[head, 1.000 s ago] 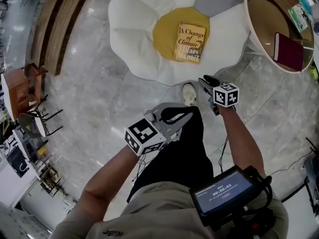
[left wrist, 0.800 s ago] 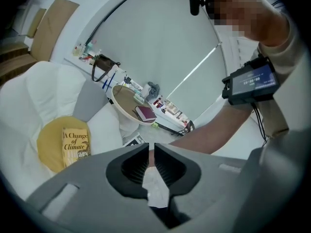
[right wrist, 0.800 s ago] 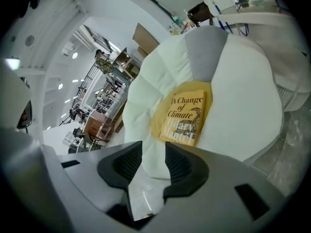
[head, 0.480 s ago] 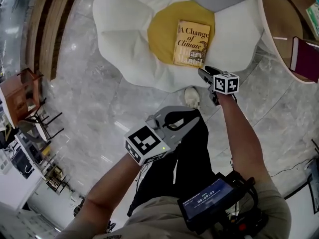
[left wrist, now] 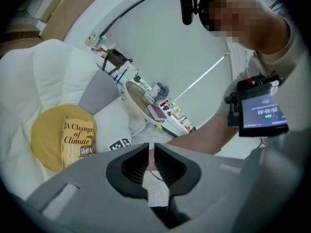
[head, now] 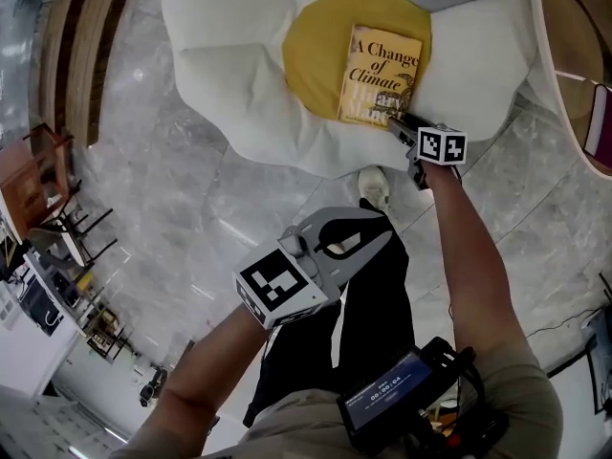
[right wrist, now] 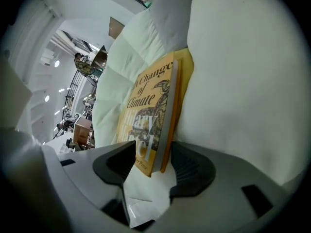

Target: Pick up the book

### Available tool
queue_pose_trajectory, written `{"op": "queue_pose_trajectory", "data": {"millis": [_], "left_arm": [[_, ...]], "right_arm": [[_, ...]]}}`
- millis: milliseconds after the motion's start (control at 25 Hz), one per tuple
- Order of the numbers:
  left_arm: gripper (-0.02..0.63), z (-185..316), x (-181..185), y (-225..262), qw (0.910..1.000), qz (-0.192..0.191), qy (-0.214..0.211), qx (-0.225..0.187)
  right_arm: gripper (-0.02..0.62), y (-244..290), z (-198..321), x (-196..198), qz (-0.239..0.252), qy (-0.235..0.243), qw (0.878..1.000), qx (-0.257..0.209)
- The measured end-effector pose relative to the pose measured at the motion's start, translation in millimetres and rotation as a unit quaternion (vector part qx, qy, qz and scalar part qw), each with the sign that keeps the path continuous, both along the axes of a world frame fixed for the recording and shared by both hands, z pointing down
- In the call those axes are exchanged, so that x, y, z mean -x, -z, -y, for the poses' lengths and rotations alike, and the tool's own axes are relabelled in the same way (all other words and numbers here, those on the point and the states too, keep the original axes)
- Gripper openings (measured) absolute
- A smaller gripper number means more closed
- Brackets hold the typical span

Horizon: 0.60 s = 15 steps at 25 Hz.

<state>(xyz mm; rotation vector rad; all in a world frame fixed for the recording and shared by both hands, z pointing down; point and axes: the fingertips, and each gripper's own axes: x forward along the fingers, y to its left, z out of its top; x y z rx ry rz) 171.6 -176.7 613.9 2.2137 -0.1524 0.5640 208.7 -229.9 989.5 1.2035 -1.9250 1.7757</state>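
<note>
The book (head: 381, 75), yellow with "A Change of Climate" on its cover, lies on the yellow centre cushion (head: 311, 46) of a white flower-shaped seat (head: 229, 75). My right gripper (head: 397, 122) is at the book's near edge. In the right gripper view its jaws are opening, and the near corner of the book (right wrist: 150, 115) stands between them with a gap on the right side. My left gripper (head: 381, 233) hangs over the floor well short of the seat, its jaws nearly together with nothing in them. In the left gripper view the book (left wrist: 77, 142) lies at the far left.
A round table (head: 564, 94) with a maroon book (head: 601, 122) stands at the right. The person's shoe (head: 375, 187) is on the marble floor just below the seat. Wooden chairs (head: 38, 180) stand at the left. A small screen (head: 387, 400) hangs at the person's waist.
My right gripper has moved forward from above the shoe to the book's near edge, and its jaws have spread. The left gripper followed a little. The seat and book look nearer.
</note>
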Motion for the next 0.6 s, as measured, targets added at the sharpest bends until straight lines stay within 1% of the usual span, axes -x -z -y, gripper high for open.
{"op": "queue_pose_trajectory", "data": {"millis": [80,160,280,400,440,600], "left_arm": [[0.018,0.8,2.7,-2.2,1.0,-0.003,0.004,0.003],[0.018,2.2,4.9,-5.5,0.9999,-0.006,0.009,0.005],[0.018,4.1,9.5,-11.1,0.9998,-0.007,0.017,0.009],[0.018,3.7,13.8,-11.8,0.9995,-0.011,0.024,0.014],[0.018,2.6,13.7,-11.0,0.9995,-0.012,0.025,0.015],[0.018,-4.7,8.2,-8.8,0.9995,-0.013,0.024,0.011]], "right_arm": [[0.233,-7.8,-1.1,1.5,0.003,0.003,1.0,0.005],[0.249,-11.2,1.4,3.3,0.005,0.008,1.0,0.007],[0.267,-8.8,7.9,5.7,-0.005,0.011,1.0,0.007],[0.262,-8.1,6.3,10.5,-0.015,0.011,1.0,0.011],[0.246,-7.5,5.7,12.9,-0.021,0.013,1.0,0.011],[0.247,-2.1,6.5,14.5,-0.07,0.009,0.997,0.012]]}}
